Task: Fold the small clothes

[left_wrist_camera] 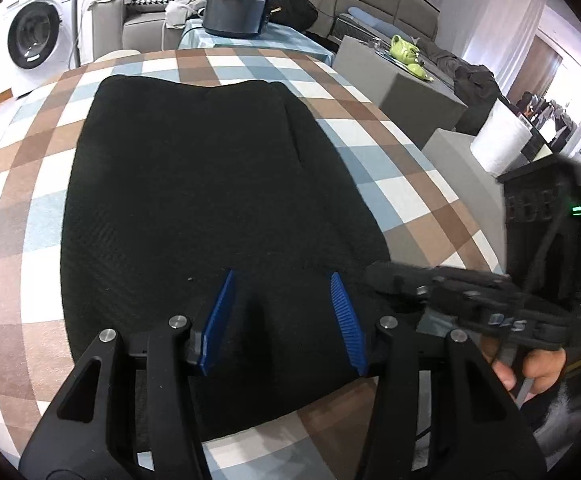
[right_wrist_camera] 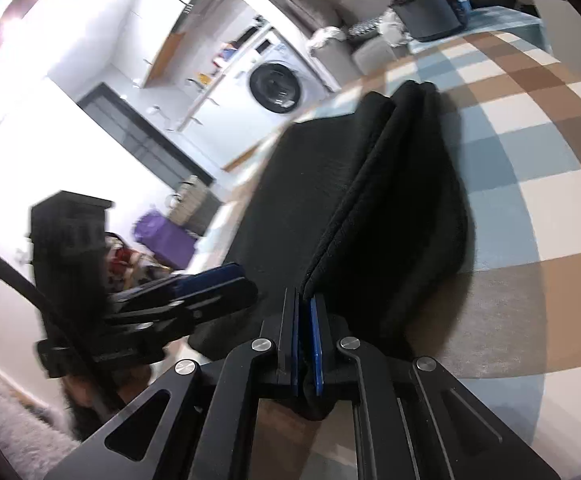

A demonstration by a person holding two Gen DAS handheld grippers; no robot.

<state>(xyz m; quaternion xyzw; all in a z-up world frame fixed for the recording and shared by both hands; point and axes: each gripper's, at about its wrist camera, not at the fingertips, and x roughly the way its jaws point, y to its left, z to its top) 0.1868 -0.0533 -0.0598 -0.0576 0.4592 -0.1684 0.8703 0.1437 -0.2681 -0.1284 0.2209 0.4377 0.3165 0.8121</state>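
Desk (left_wrist_camera: pixel 26 184), covered in a brown, blue and white check cloth, carrying the black garment (left_wrist_camera: pixel 218 208) spread nearly flat along its middle, the near hem toward the person; in the right wrist view the garment's right-hand edge stands lifted in a doubled ridge (right_wrist_camera: pixel 374 196). Step in hand, as judged: the start of a lengthwise fold, one near corner taken up and the other not yet gripped. Right gripper (right_wrist_camera: pixel 305 344): jaws together, clamped on the doubled near corner of the black garment. Left gripper (left_wrist_camera: pixel 282 320): jaws apart over the near hem, nothing between the blue pads (left_wrist_camera: pixel 220 316), cloth beneath them but not pinched. Next move, as judged: the left jaws must come down and close on the hem at their side so both corners can rise together; care is needed to catch both layers, and to keep clear of the right gripper, which sits just beside the left one. Surroundings, none in the way: washing machine (left_wrist_camera: pixel 38 36) beyond the far left of the desk; grey sofa (left_wrist_camera: pixel 390 4) behind; dark pot (left_wrist_camera: pixel 236 12) on a second table past the far edge; green teapot (left_wrist_camera: pixel 404 46) on a grey box to the right.
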